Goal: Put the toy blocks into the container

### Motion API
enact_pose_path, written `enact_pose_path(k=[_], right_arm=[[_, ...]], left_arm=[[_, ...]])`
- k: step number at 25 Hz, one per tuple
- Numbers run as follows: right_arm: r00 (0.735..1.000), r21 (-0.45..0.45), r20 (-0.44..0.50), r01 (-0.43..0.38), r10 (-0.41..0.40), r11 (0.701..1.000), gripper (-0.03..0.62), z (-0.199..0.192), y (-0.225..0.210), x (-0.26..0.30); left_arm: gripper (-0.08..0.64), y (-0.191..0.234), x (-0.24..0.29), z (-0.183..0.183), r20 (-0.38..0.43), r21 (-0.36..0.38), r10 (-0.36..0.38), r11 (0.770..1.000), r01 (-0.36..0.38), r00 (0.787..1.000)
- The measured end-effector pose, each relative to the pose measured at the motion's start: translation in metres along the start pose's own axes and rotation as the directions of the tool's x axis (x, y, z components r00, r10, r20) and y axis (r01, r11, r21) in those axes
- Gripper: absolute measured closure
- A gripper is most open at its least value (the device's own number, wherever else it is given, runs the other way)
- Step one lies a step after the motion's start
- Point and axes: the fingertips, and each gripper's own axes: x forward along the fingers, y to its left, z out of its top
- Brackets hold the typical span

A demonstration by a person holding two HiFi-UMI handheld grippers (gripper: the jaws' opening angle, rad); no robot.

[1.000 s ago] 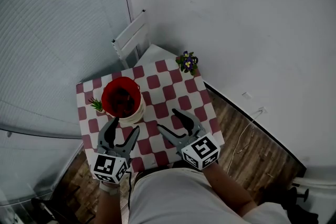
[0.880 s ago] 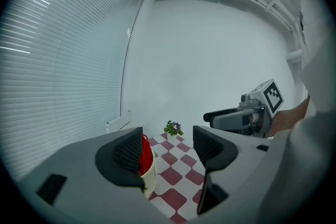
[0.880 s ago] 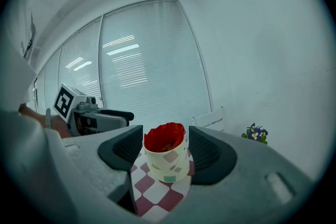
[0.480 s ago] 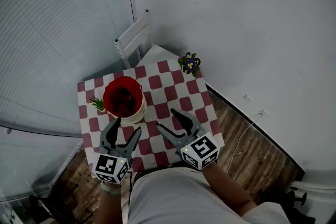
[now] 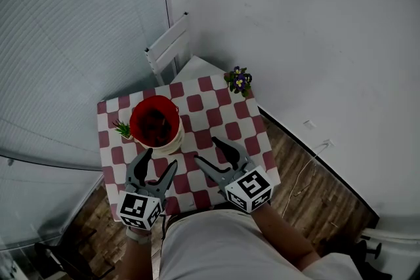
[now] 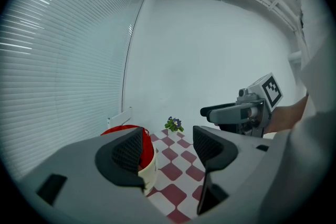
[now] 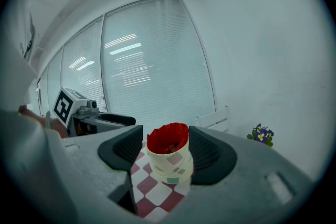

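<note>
The container (image 5: 155,124), a pale bucket with a red lining, stands on the left half of the checkered table (image 5: 216,111). Small toy blocks (image 7: 170,146) lie inside it, orange and blue among them. My left gripper (image 5: 158,161) hovers just in front of the bucket, open and empty. My right gripper (image 5: 208,151) hangs over the table's front middle, open, with nothing between its fingers. In the right gripper view the bucket (image 7: 169,160) shows beyond the open jaws, apart from them. The left gripper view has the bucket (image 6: 149,161) behind the left jaw, and my right gripper (image 6: 208,112) shows at right.
A small pot of purple flowers (image 5: 238,80) stands at the table's far right corner. A green sprig (image 5: 122,130) sits left of the bucket. A white chair (image 5: 172,48) is behind the table, with blinds to the left and wood floor (image 5: 308,187) to the right.
Almost nothing has moved. Both grippers keep their places near the table's front edge, and the head view has shifted slightly.
</note>
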Motion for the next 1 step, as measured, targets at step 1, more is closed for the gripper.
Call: enact_pose_path(k=[1], right_arm=[[1.000,0.001,-0.001,-0.001,0.001,1.000,0.316,-0.0003,0.0002,0.0007]], left_arm=[[0.267,0.0002,0.0001,-0.0008,-0.002,0.000,-0.001,1.000,0.001,1.000]])
